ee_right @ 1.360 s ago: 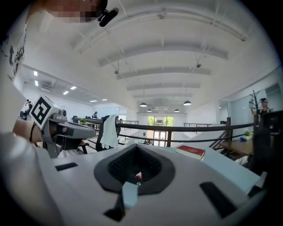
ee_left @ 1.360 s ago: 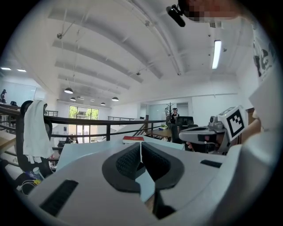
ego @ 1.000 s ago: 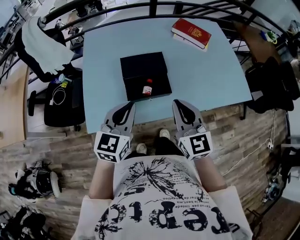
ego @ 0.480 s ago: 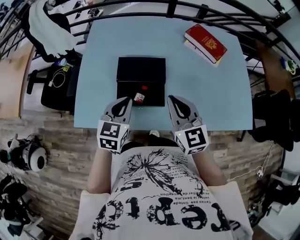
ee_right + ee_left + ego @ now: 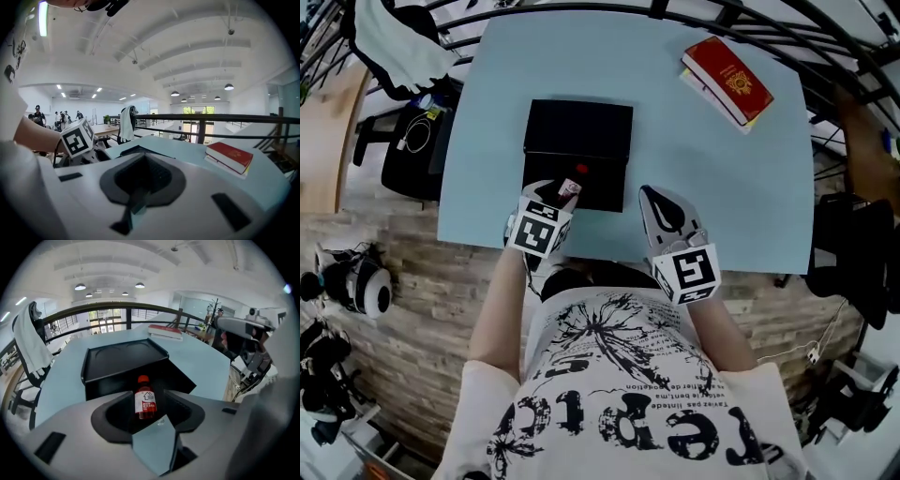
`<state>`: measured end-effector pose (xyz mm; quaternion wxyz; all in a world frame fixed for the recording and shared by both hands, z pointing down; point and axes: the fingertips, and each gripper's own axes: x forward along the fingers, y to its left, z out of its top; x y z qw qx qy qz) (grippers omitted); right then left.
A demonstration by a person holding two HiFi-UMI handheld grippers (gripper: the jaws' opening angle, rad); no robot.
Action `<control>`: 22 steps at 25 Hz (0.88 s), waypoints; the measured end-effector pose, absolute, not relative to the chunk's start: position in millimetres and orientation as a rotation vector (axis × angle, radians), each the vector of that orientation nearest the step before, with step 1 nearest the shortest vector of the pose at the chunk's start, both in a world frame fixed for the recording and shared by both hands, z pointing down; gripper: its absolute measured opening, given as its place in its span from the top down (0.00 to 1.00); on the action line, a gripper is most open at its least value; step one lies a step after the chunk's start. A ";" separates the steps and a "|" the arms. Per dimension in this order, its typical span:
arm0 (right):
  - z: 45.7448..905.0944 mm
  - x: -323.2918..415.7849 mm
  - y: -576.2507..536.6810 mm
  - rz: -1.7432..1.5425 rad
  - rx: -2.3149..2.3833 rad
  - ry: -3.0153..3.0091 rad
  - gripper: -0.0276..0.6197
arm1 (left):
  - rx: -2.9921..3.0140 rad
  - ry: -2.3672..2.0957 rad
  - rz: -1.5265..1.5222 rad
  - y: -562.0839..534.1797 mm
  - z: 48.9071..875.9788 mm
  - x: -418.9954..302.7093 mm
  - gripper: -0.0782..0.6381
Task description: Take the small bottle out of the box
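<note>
An open black box (image 5: 578, 141) lies on the pale blue table (image 5: 703, 169), lid part toward the far side. A small bottle (image 5: 572, 187) with a red cap and white label rests in its near half. My left gripper (image 5: 553, 191) reaches over the box's near edge. In the left gripper view its jaws are opening, and the bottle (image 5: 145, 402) shows in the gap between them, with the pads apart from it. The box (image 5: 123, 359) sits just beyond. My right gripper (image 5: 660, 199) hovers over the table's near edge, right of the box, its jaws shut and empty (image 5: 142, 157).
A red book on a paler one (image 5: 728, 78) lies at the table's far right corner, also seen as the book (image 5: 229, 157) in the right gripper view. A black railing runs behind the table. A chair with white cloth (image 5: 389, 37) stands at far left.
My left gripper has moved forward from the table's near edge to the bottle in the box, and its jaws have parted. The right gripper has stayed near the front edge.
</note>
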<state>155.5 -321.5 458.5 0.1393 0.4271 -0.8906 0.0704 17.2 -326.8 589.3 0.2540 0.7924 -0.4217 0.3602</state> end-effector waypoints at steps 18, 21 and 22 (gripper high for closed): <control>491.6 178.2 -338.7 0.331 1.269 -2.522 0.95 | 1.944 -0.962 1.322 -348.7 658.3 19.7 0.52; 491.4 179.9 -341.3 0.333 1.281 -2.518 0.95 | 1.933 -0.952 1.352 -350.1 659.2 17.2 0.52; 491.2 180.5 -342.3 0.334 1.287 -2.517 0.95 | 1.934 -0.950 1.366 -350.7 659.7 16.7 0.54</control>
